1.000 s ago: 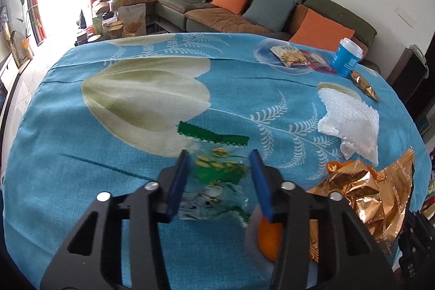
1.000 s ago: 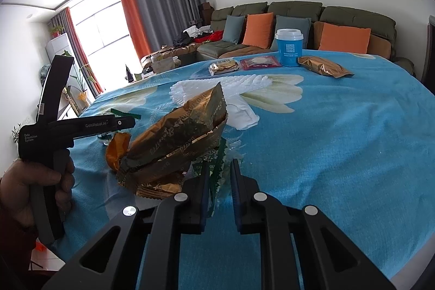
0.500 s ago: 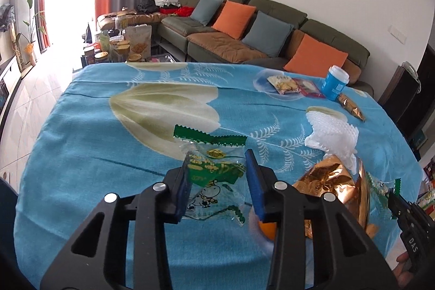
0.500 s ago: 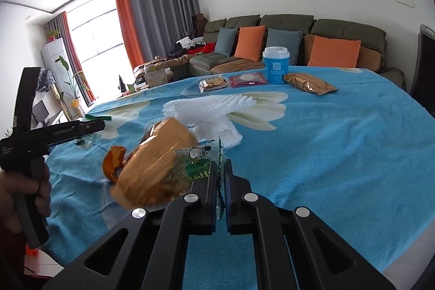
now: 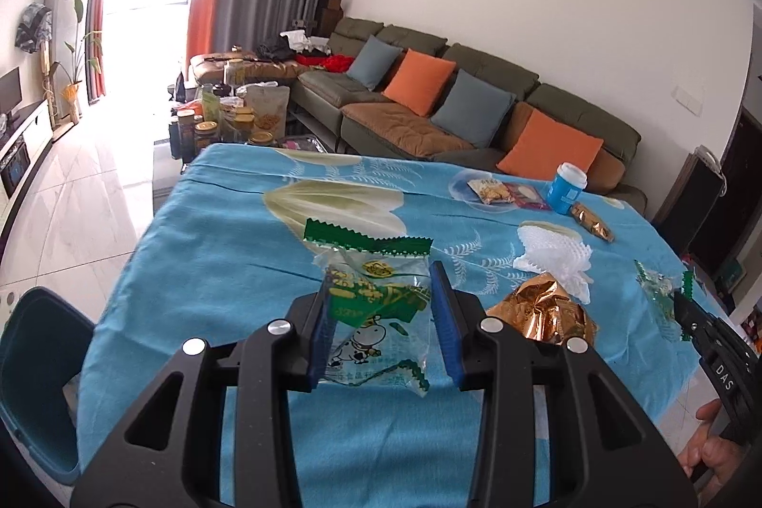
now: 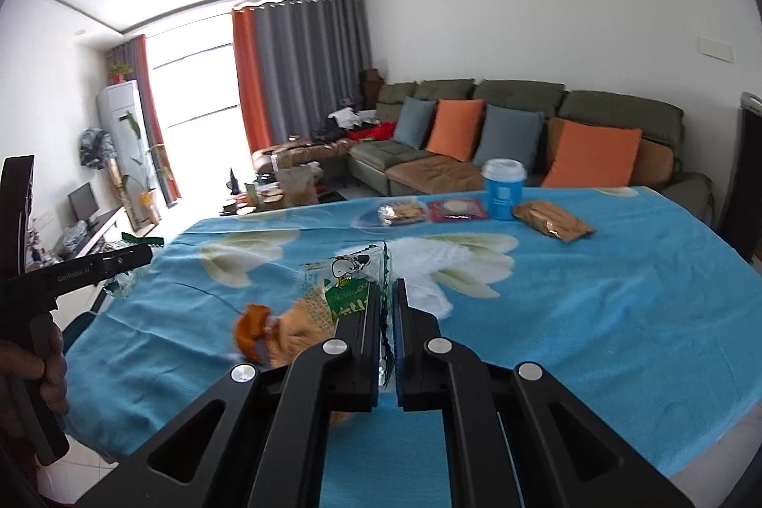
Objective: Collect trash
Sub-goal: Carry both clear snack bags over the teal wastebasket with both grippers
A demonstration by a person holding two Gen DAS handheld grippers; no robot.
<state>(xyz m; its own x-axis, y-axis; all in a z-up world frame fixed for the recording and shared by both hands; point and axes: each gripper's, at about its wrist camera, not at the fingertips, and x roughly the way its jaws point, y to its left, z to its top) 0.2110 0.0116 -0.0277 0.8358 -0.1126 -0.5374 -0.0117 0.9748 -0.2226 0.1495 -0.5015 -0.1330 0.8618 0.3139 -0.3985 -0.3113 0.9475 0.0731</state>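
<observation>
My left gripper (image 5: 381,317) is shut on a clear snack wrapper (image 5: 376,303) with green zigzag edges and a cartoon cow, held up above the blue-clothed table (image 5: 214,251). My right gripper (image 6: 388,298) is shut on a second clear green wrapper (image 6: 350,277), also lifted. In the left wrist view the right gripper (image 5: 686,308) shows at the right edge with its wrapper (image 5: 659,284). A crumpled gold foil bag (image 5: 543,310) lies between the two grippers, blurred in the right wrist view beside an orange peel (image 6: 252,329).
On the table lie a white foam net (image 5: 552,255), a blue paper cup (image 5: 566,186), two flat snack packets (image 5: 490,191) and a small gold packet (image 5: 590,222). A teal chair (image 5: 28,365) stands at the near left corner. A sofa runs behind the table.
Both grippers rose and drew back from the table, each carrying its wrapper. The right jaws closed on their wrapper, and the gold bag dropped away from them.
</observation>
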